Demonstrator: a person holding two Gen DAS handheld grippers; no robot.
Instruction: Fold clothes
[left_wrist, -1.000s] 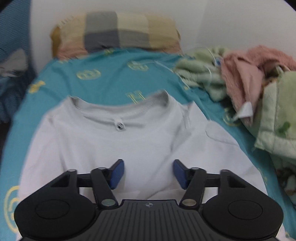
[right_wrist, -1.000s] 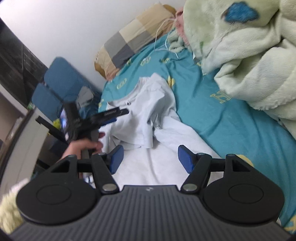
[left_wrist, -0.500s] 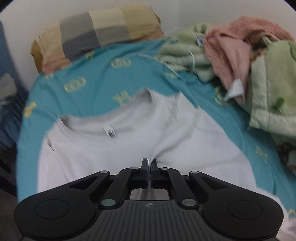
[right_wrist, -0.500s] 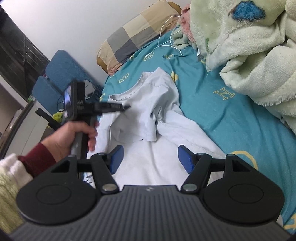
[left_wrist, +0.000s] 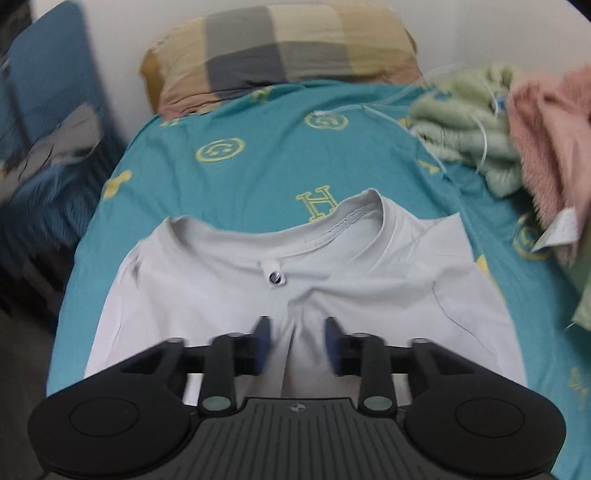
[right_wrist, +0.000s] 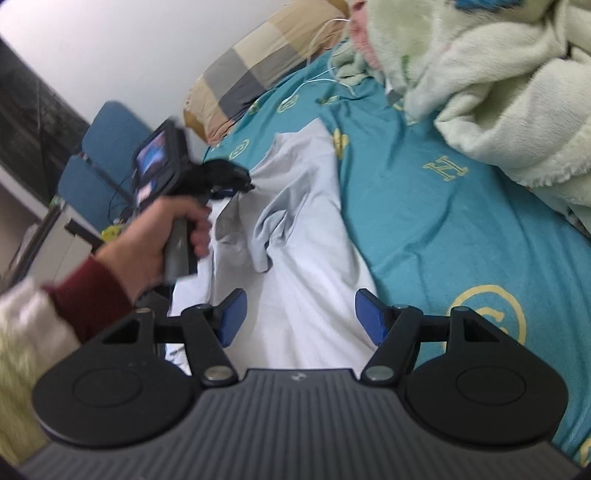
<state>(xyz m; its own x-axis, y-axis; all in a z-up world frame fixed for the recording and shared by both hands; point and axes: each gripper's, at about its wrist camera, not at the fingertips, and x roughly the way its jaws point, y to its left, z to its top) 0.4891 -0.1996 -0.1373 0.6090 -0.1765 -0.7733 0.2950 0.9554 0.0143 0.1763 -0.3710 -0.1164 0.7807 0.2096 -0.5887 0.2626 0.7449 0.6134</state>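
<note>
A pale grey T-shirt (left_wrist: 388, 280) lies on the teal bedsheet (left_wrist: 266, 177), collar toward the pillow, neck label showing. My left gripper (left_wrist: 295, 325) hovers over its chest. Its jaws are opening, and a raised pinch of shirt cloth stands between the blue pads without being pressed. In the right wrist view a hand in a dark red sleeve holds the left gripper (right_wrist: 249, 184) near the collar, and the T-shirt (right_wrist: 314, 258) is bunched and creased there. My right gripper (right_wrist: 300, 299) stands open above the shirt's lower part, nothing between its fingers.
A checked pillow (left_wrist: 280, 51) lies at the head of the bed by the white wall. Green and pink fleece blankets (left_wrist: 517, 122) are heaped along the right side with a white cable (left_wrist: 369, 107). A blue chair (right_wrist: 110, 140) stands beside the bed at the left.
The left gripper was open, shut on a pinch of shirt cloth, then opened again and rose a little. The right gripper stayed open and still.
</note>
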